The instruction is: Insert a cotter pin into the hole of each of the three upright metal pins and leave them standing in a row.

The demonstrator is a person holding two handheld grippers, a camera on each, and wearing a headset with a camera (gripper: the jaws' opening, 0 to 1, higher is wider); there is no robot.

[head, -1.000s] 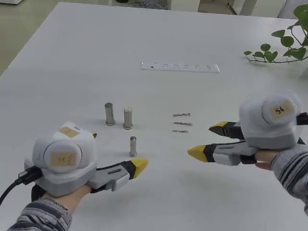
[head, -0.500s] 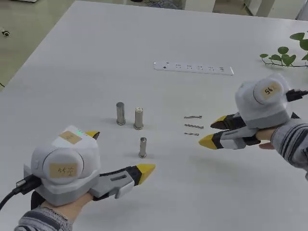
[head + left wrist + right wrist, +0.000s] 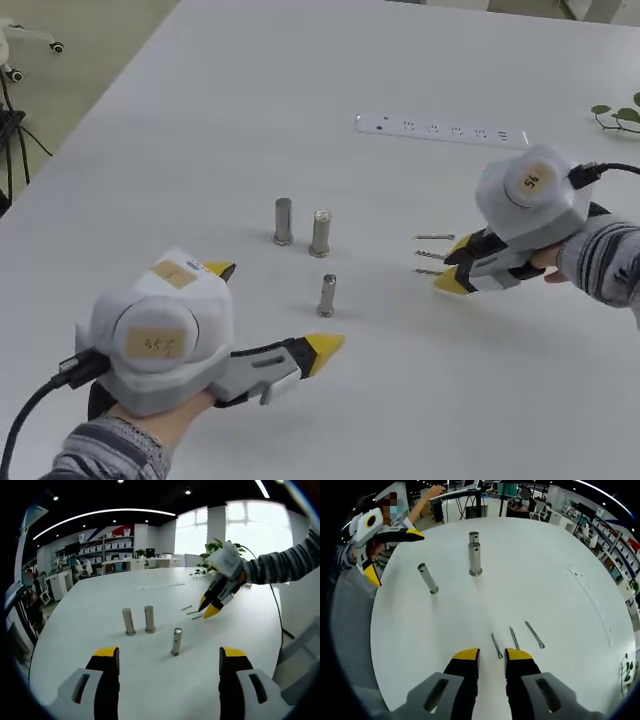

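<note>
lower the right gripper (image 3: 455, 264), jaws slightly apart, squarely over the nearest cotter pin (image 3: 496, 646); left gripper (image 3: 273, 308) hangs wide open.

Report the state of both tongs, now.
Left tongs: open wide, holding nothing.
Right tongs: open narrowly, holding nothing, tips at the nearest cotter pin.

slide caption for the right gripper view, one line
Right gripper, fingers slightly apart, aimed at three cotter pins lying on the white table, three upright metal pins beyond.
</note>
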